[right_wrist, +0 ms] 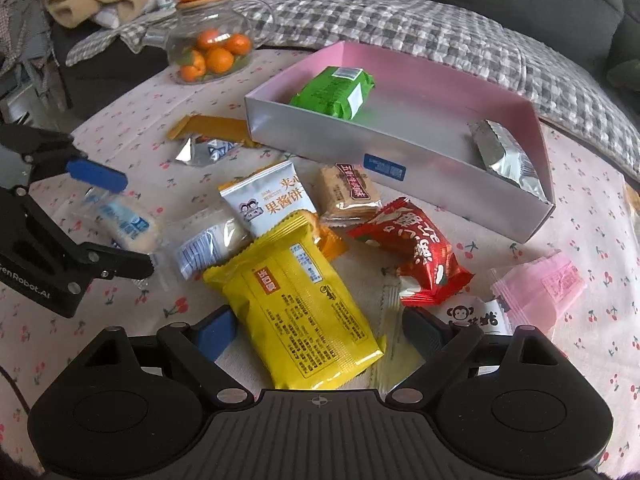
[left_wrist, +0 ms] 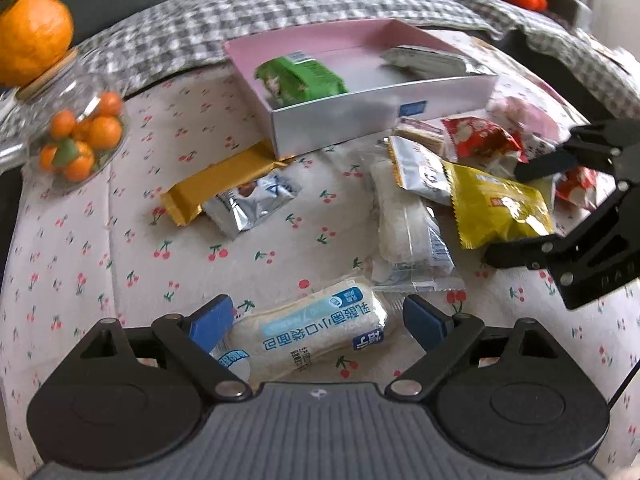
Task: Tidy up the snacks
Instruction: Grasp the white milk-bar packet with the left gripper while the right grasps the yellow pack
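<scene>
A pink-lined box [left_wrist: 340, 114] [right_wrist: 320, 136] stands at the back of the cherry-print cloth. It holds a green packet [left_wrist: 300, 78] [right_wrist: 332, 90] and a silver packet [left_wrist: 424, 60] [right_wrist: 504, 156]. My left gripper [left_wrist: 318, 320] [right_wrist: 112, 220] is open and straddles a white and blue bread packet [left_wrist: 312, 328] [right_wrist: 128, 228] lying flat; the pads stand at its ends without a clear squeeze. My right gripper [right_wrist: 320, 332] [left_wrist: 528, 210] is open around a yellow packet [right_wrist: 304, 308] [left_wrist: 496, 208] that rests on the snack pile.
Loose snacks lie before the box: a gold bar [left_wrist: 216, 184], a silver pouch [left_wrist: 252, 204], a clear packet [left_wrist: 408, 232], a red packet [right_wrist: 412, 248], a pink packet [right_wrist: 540, 284]. A glass jar of small oranges [left_wrist: 80, 136] [right_wrist: 212, 48] stands at the far left.
</scene>
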Motion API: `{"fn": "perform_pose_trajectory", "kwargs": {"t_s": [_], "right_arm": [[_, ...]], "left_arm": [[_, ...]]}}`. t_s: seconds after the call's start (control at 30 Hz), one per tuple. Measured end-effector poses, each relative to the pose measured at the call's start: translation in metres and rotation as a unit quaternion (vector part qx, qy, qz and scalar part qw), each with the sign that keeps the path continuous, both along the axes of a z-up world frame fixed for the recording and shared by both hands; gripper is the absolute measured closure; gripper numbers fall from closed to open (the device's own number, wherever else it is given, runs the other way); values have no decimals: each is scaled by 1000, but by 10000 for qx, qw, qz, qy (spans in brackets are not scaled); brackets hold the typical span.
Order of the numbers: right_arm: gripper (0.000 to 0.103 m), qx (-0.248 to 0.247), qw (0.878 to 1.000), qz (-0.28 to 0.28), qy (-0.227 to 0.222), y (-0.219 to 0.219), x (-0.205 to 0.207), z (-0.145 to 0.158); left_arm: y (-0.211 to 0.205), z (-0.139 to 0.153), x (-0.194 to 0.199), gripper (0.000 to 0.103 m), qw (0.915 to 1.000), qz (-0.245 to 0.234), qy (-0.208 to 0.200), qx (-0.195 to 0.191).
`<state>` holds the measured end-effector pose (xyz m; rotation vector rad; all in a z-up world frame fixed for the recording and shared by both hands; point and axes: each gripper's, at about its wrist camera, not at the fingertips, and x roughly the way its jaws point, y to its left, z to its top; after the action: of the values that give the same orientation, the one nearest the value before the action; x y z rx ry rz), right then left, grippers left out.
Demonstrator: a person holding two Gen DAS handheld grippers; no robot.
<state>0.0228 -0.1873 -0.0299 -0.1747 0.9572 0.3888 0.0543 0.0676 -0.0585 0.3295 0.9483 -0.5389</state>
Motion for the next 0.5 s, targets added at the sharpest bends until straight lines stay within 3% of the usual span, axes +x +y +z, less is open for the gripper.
{"fn": "perform_pose_trajectory", "kwargs": {"t_s": [0.1, 0.2, 0.27, 0.33, 0.37, 0.5], "right_arm": [[13, -7, 10000, -4, -3, 1, 1, 0], [17, 29, 10000, 23, 22, 0, 0, 1], [27, 98, 9999, 55, 64, -1, 0, 3], [30, 130, 9998, 70, 109, 0, -1, 5], [38, 160, 9997, 111, 157, 0, 0, 5], [39, 118, 9996, 153, 185, 4, -2, 6]], "left_arm": [[-2, 2, -4, 23, 9999, -141, -60, -54], [-5, 3, -10, 24, 9980, -610, -176, -62], [-6, 0, -14, 22, 9959, -880, -189, 19], [-6, -2, -17, 22, 9942, -1055, -196, 79], [-5, -2, -18, 22, 9937, -1099, -201, 94], [-2, 0, -14, 28, 9941, -1064, -160, 126]]}}
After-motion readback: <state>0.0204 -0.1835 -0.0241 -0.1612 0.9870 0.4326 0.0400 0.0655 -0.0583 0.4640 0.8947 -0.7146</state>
